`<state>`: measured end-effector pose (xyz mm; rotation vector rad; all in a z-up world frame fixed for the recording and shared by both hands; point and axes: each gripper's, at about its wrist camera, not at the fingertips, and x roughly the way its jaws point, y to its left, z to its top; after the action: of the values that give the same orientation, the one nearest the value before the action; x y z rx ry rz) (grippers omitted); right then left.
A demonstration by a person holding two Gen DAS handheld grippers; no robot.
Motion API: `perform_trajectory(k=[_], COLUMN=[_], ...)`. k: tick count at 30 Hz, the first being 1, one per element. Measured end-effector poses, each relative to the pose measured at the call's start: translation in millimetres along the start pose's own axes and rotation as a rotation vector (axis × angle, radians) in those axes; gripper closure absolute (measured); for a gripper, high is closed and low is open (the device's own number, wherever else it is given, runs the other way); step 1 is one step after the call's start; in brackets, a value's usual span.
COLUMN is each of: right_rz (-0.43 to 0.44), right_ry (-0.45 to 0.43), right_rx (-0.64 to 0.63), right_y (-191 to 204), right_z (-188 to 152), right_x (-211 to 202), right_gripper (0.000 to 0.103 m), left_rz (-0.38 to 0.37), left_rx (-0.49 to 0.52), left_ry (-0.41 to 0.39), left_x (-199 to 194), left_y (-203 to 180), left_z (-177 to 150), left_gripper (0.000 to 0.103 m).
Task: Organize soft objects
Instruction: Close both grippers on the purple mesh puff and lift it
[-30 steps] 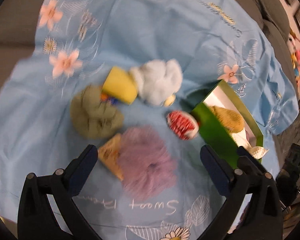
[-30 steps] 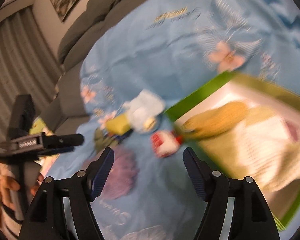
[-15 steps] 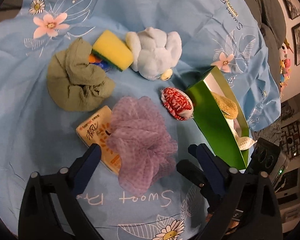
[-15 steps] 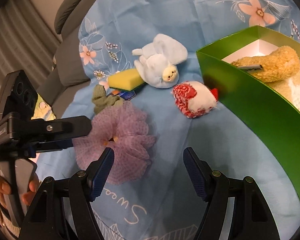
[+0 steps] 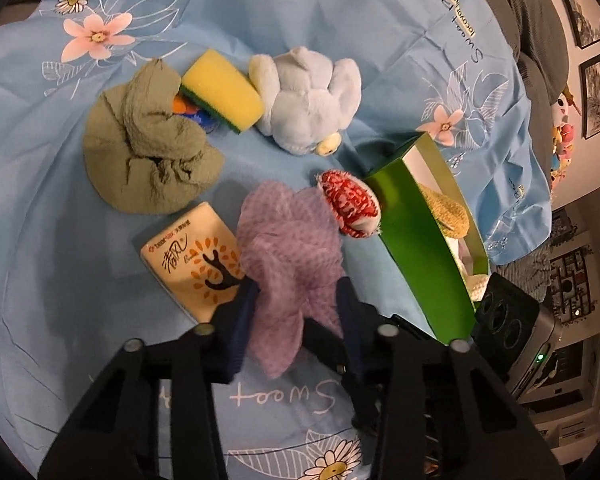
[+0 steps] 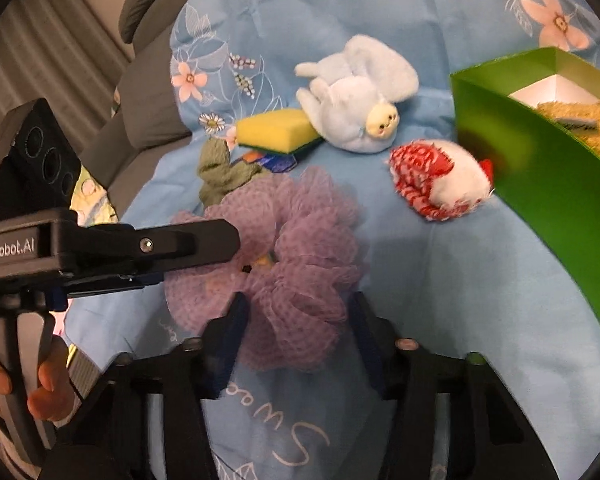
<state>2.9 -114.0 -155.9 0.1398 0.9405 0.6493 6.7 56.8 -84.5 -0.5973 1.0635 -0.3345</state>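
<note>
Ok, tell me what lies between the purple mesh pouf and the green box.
The red-and-white plush lies between the purple mesh pouf and the green box, close against the box's near wall. Both the left gripper and the right gripper already have their jaws around the pouf.

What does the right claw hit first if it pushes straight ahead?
The purple mesh pouf: it already sits between the right claw fingers, which flank it, still apart. Beyond it lies the yellow sponge, though depth is hard to judge.
</note>
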Motion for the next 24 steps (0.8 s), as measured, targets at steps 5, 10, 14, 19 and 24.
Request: perform_trajectory(k=[5,10,14,19,24], right_rz=[-0.008,0.002,0.002,-0.001,-0.018], right_ry=[0.006,-0.037,-0.071,-0.120,-0.172], right_rx=[-0.002,-0.019,-0.025,-0.031,-0.037], right_y=[0,4,6,8,9], right_z=[-2,-2,0,1,3], right_x=[4,-6,-17,-35,-54], right_gripper=[0.080,0.089,0.089,0.089,0.089], left_rz=[0.016,-0.003,-0.021,-0.043,-0.039], left_rx=[-0.010,0.011,0.038,0.064,0.113], left_ry=[0.002,-0.029,-0.056,-0.092,-0.109], left_x=[1,-5,-12,-19,-20], left_y=[4,-2,-10,-17,-32], left_z=[-2,-2,-3,-6,-10], left_gripper=[0.095,0.095,0.096,0.096,0.096])
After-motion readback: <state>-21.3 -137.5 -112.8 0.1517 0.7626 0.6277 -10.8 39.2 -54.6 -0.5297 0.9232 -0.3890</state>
